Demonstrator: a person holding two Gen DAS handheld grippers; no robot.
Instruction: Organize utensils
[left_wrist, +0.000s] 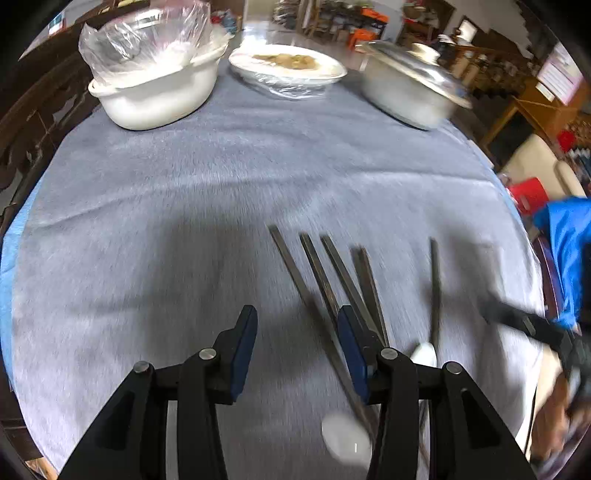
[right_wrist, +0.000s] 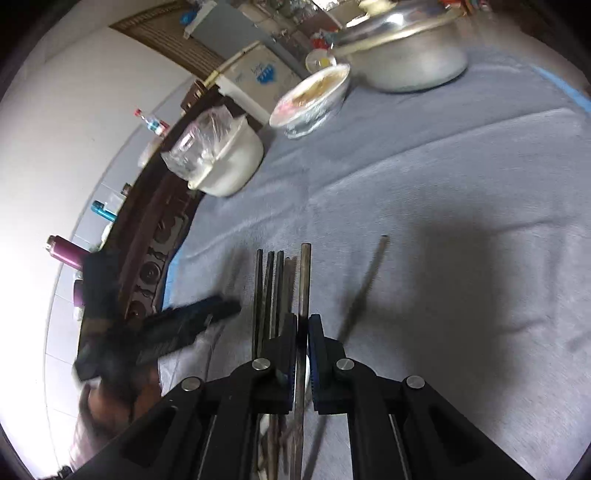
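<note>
Several dark chopsticks (left_wrist: 325, 280) lie side by side on the grey tablecloth (left_wrist: 184, 206), with one more (left_wrist: 435, 288) apart to their right. Two white spoon bowls (left_wrist: 345, 437) lie near them. My left gripper (left_wrist: 297, 321) is open and empty, hovering just left of the chopsticks. My right gripper (right_wrist: 303, 325) is shut on a single chopstick (right_wrist: 305, 280) and holds it beside the bundle (right_wrist: 271, 295). Another chopstick (right_wrist: 364, 288) lies to the right, blurred. The right gripper also shows in the left wrist view (left_wrist: 491, 312).
A white bowl lined with plastic (left_wrist: 155, 85), a wrapped plate of food (left_wrist: 288, 66) and a lidded metal pot (left_wrist: 410, 88) stand at the far side of the table. A dark carved chair back (right_wrist: 155, 258) runs along the left table edge.
</note>
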